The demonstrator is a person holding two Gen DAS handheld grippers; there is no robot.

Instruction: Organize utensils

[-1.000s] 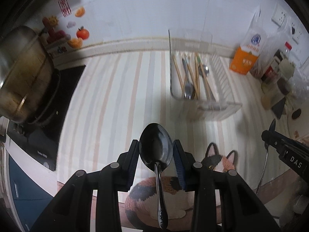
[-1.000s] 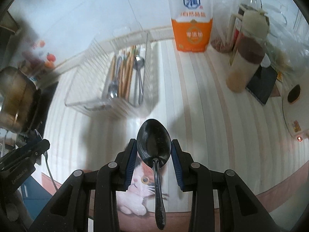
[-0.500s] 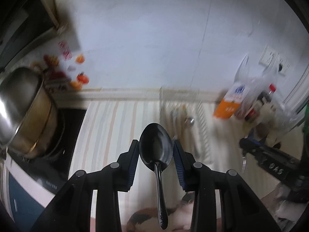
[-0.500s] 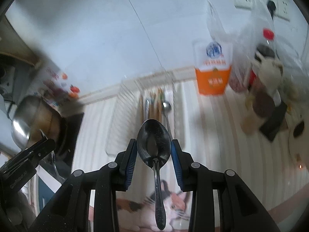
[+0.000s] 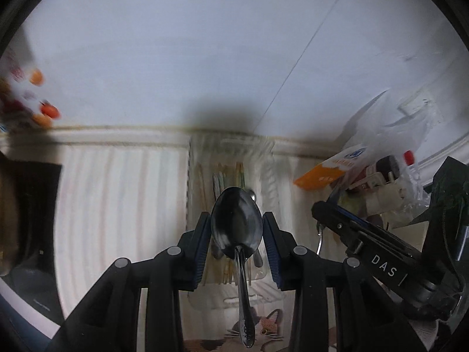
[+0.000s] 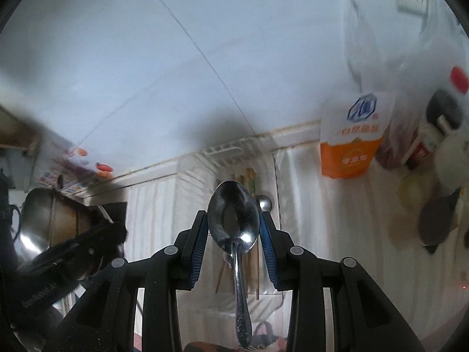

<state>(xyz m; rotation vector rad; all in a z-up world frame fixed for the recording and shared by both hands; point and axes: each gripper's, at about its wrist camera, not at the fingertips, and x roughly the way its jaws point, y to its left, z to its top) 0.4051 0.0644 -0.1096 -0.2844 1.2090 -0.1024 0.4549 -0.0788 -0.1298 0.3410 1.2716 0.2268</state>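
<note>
My left gripper [image 5: 236, 228] is shut on a metal spoon [image 5: 236, 223], bowl up between the blue pads, handle hanging toward the camera. My right gripper [image 6: 233, 223] grips a second metal spoon [image 6: 233, 217] the same way. Both hang above a clear plastic utensil tray [image 5: 193, 193] on the striped counter; in it lie chopsticks [image 5: 240, 173] and spoons. In the right wrist view the tray [image 6: 187, 182] sits straight ahead with chopsticks [image 6: 249, 176] and a small spoon [image 6: 264, 203]. The right gripper's body [image 5: 366, 246] shows at the right of the left wrist view.
A steel pot [image 6: 49, 220] stands on the black stove [image 5: 26, 205] at the left. An orange-and-white bag [image 6: 351, 143], bottles and plastic bags [image 5: 390, 173] crowd the right. A cat-pattern mat [image 5: 263, 325] lies at the counter's front. A white wall [image 5: 205, 44] rises behind.
Both grippers have carried their spoons forward from over the cat mat to above the utensil tray and come closer together. The views have tilted up toward the wall.
</note>
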